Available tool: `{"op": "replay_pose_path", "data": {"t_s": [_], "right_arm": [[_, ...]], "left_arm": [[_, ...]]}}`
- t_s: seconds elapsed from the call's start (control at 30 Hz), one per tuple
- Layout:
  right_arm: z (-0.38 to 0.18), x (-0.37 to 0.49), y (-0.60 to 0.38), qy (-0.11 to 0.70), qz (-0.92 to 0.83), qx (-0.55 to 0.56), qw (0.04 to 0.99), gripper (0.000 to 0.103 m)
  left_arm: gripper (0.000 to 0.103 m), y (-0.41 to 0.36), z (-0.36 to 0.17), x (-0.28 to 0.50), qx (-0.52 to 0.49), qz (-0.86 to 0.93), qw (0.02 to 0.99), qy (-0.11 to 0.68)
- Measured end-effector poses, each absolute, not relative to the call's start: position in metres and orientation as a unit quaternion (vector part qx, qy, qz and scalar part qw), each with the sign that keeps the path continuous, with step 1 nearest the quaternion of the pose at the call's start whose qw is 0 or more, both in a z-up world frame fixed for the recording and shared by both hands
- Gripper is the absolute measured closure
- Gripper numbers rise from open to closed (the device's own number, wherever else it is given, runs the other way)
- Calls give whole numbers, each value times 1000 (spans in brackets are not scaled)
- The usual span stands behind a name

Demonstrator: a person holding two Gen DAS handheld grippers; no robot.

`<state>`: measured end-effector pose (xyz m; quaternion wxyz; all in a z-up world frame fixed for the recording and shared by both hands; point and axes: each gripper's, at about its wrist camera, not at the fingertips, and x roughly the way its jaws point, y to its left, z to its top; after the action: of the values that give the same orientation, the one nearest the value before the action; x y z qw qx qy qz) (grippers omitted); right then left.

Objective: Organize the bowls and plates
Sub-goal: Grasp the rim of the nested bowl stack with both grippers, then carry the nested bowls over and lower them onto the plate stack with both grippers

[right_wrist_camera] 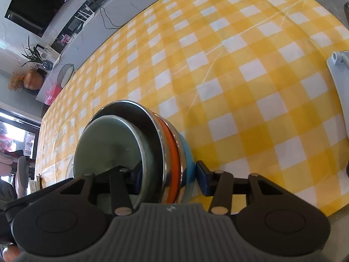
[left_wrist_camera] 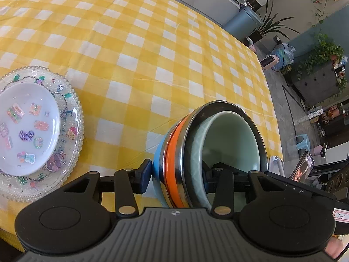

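Left gripper (left_wrist_camera: 176, 175) and right gripper (right_wrist_camera: 166, 178) each pinch bowls (left_wrist_camera: 209, 146); plates (left_wrist_camera: 32, 128) at 9 o'clock. Risk: uneven grip lets nested bowls slip.

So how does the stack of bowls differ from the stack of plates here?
The bowl stack is gripped at its rim by the left gripper and the right gripper; the plate stack lies untouched on the tablecloth. The bowls are plain: green, steel, orange, blue. The plates are clear beaded glass under white, with cartoon stickers. Both are nested with the smallest on top.
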<state>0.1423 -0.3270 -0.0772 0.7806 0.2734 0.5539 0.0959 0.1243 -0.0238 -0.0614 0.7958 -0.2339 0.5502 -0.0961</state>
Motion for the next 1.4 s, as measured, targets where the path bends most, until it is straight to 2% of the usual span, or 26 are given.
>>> {"op": "replay_pose_path", "data": {"t_s": [0.47, 0.97, 1.4], "right_arm": [[-56, 138, -301, 544, 118, 266, 787, 57], [-29, 141, -230, 550, 170, 237, 783, 58], [-40, 153, -166, 575, 199, 218, 763, 59]], "left_arm": [[54, 6, -30, 109, -230, -79, 808, 537], [55, 69, 3, 96, -242, -34, 821, 516], [56, 130, -2, 87, -265, 13, 815, 516]]}}
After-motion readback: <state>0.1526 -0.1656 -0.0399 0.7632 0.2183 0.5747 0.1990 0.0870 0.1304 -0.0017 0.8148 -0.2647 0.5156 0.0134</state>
